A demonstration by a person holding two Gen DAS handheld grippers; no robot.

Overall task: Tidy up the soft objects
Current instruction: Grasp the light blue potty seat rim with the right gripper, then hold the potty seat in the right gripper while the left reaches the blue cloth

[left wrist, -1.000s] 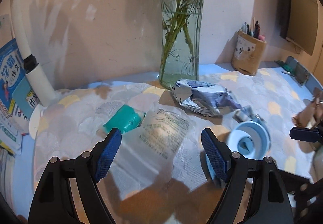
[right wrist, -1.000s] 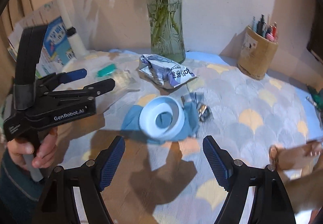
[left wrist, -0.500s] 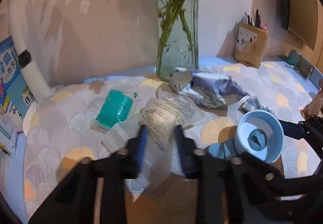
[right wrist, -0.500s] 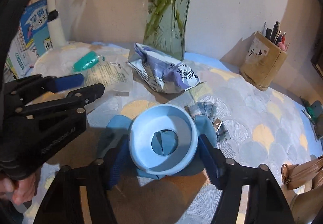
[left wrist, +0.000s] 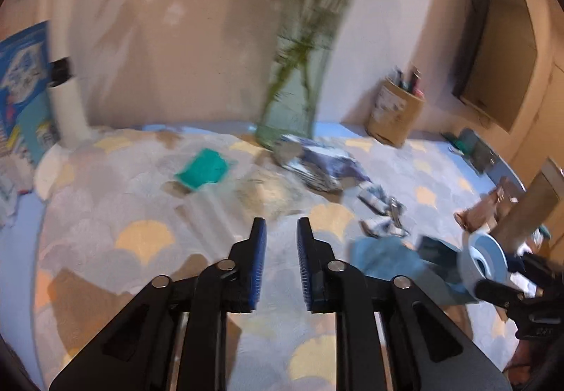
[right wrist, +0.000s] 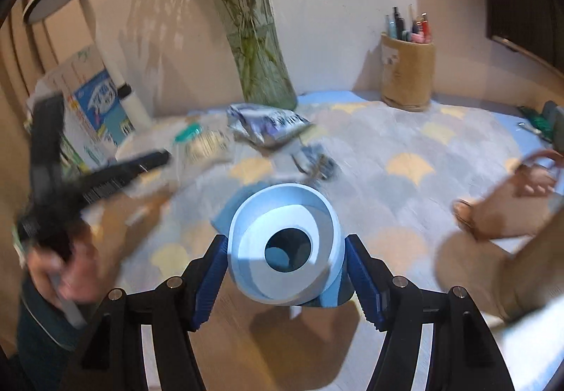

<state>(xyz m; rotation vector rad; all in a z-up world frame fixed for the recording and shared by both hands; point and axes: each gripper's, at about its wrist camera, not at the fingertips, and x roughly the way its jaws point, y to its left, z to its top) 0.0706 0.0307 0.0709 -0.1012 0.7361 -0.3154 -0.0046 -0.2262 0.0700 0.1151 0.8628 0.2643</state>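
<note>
My right gripper (right wrist: 286,271) is shut on a light blue soft cup-shaped thing (right wrist: 285,246) and holds it above the table; the cup also shows in the left wrist view (left wrist: 483,264). A blue cloth (left wrist: 384,257) lies under it. My left gripper (left wrist: 280,250) is nearly shut and holds nothing, raised over the patterned tablecloth (left wrist: 148,236). A teal soft packet (left wrist: 204,169), a clear plastic packet (left wrist: 261,193) and a crumpled blue-white bag (left wrist: 317,165) lie ahead of it.
A glass vase with green stems (right wrist: 261,63) stands at the back. A pen holder (right wrist: 407,70) is back right. Books (right wrist: 95,102) and a white lamp (right wrist: 116,73) stand at left. A brown bag (right wrist: 507,211) sits at right. Small wrappers (left wrist: 382,214) lie mid-table.
My left gripper closed from wide open and pulled back and up. My right gripper moved in, closed on the blue cup and lifted it off the cloth.
</note>
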